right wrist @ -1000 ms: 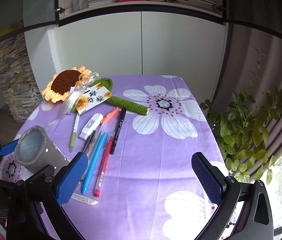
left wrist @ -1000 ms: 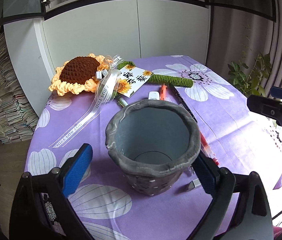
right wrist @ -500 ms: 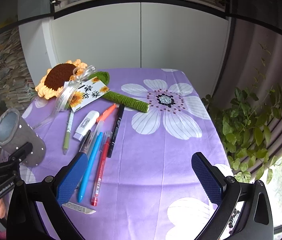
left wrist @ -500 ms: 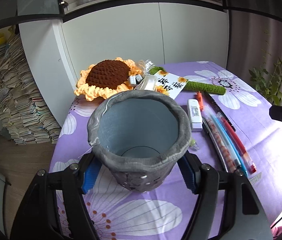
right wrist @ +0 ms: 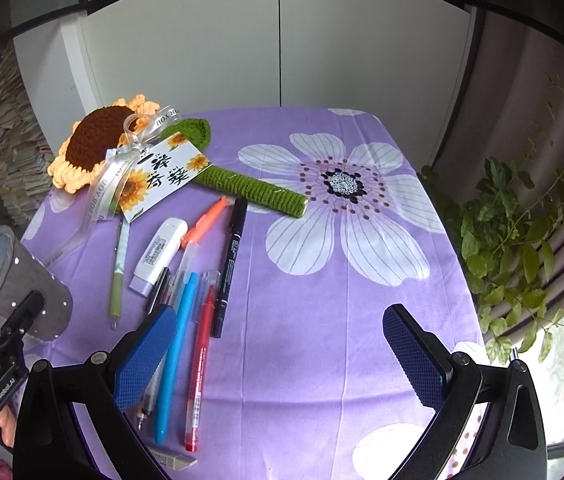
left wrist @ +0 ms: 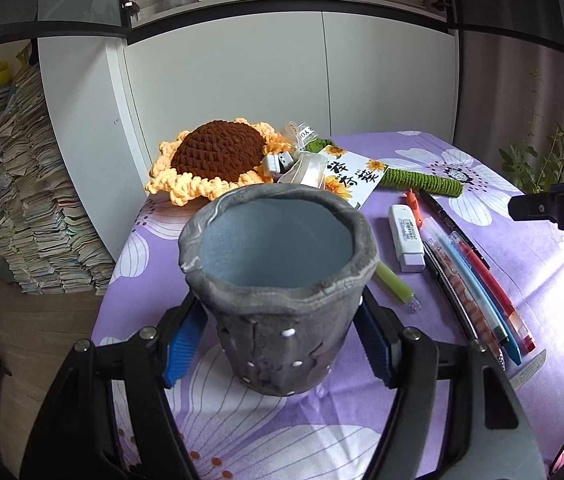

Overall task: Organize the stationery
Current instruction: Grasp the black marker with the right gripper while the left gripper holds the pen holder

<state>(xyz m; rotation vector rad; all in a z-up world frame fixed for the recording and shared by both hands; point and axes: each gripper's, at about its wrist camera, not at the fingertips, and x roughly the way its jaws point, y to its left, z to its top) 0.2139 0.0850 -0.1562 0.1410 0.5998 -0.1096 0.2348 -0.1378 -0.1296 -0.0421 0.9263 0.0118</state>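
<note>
Grey felt pen holder (left wrist: 277, 292): centre of the left wrist view, mouth open toward the top of the frame, empty inside as far as can be seen; seen at the left edge of the right wrist view (right wrist: 17, 284), tilted, apparently lifted off the cloth. Left gripper (left wrist: 277, 344): jaws closed in on the holder's lower wall, one blue pad pressing each side. Right gripper (right wrist: 282, 356): jaws wide apart, nothing between them, over bare purple floral tablecloth (right wrist: 322, 280) at lower centre of its view. Loose stationery, lying in a row just left of the right gripper's left pad: blue pen (right wrist: 175, 356), red pen (right wrist: 201, 364), black marker (right wrist: 230, 264), orange pen (right wrist: 203, 222), white correction tape (right wrist: 157, 254), green pen (right wrist: 117, 280), a clear pen partly hidden under the pad, a small white eraser (right wrist: 173, 459) at bottom edge. Long axes of the pens run roughly bottom to top of the frame, about in line with the gripper's pointing direction, so the jaws already straddle across a barrel. Judgement: right hand is the free and nearer one; a short shift to frame left would put the blue or red pen between the pads. Non-task items: crocheted sunflower (right wrist: 93, 144) with card, upper left; potted plant (right wrist: 522, 240), right
</note>
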